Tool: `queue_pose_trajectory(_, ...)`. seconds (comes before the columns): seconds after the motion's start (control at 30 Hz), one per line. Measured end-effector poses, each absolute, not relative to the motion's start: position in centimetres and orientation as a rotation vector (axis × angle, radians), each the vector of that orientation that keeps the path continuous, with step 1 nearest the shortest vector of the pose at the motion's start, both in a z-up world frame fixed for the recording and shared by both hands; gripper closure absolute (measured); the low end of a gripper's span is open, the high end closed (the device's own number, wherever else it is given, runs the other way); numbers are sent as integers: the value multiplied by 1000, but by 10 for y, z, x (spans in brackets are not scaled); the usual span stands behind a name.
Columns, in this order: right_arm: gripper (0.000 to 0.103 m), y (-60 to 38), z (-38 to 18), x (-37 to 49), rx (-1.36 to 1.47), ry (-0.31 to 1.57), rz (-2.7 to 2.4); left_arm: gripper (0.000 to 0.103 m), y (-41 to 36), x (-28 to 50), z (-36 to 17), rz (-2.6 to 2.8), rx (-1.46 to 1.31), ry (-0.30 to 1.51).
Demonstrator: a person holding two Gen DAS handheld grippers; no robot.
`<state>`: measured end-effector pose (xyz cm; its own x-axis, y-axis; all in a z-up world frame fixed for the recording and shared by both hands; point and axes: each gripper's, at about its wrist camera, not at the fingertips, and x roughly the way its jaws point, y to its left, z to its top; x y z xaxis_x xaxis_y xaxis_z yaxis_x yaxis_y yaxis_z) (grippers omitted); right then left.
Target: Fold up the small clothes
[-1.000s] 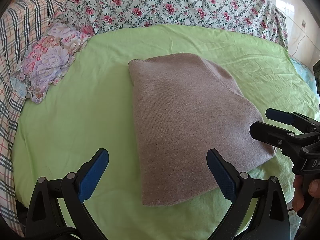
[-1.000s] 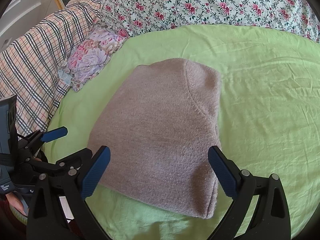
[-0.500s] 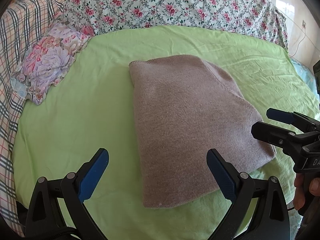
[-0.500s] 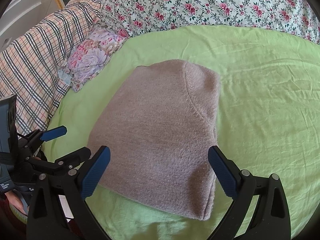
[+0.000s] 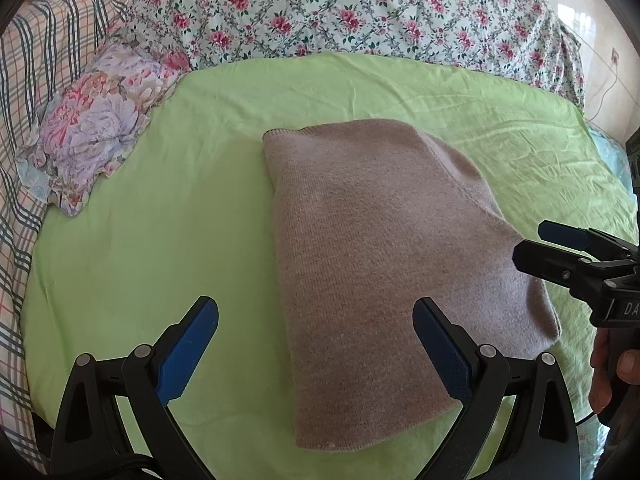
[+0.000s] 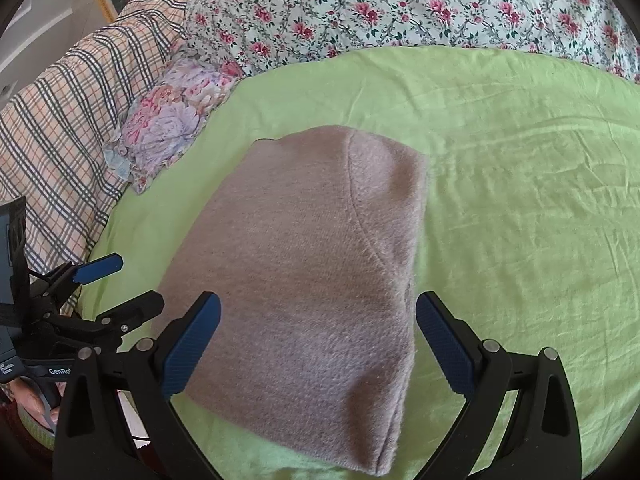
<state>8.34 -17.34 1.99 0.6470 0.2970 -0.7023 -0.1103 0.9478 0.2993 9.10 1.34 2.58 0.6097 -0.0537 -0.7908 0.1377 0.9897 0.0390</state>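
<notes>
A folded mauve knit garment [image 5: 384, 264] lies flat on the green sheet [image 5: 160, 248]; it also shows in the right wrist view [image 6: 308, 280]. My left gripper [image 5: 316, 354] is open and empty, held above the garment's near left corner. My right gripper [image 6: 318, 350] is open and empty above the garment's near edge. The right gripper shows at the right edge of the left wrist view [image 5: 568, 256], and the left gripper at the left edge of the right wrist view [image 6: 108, 288].
A floral quilt [image 5: 340, 8] lies across the back of the bed. A small flowered pillow [image 5: 100, 120] and a plaid blanket [image 6: 60, 128] lie at the left. The bed's near edge runs just under both grippers.
Both grippers have drawn back slightly toward the near edge of the bed. The garment has not moved, and both grippers stay open.
</notes>
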Motion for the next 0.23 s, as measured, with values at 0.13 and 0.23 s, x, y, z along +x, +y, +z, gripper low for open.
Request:
queue_pose_trajectory(0.13,5,-173,19,86,237,844,238,5,15,93,20,-100,85,929)
queue_pose_trajectory(0.23,5,-172,17,89,239,848,247,5,16,92,18,-96,83,936)
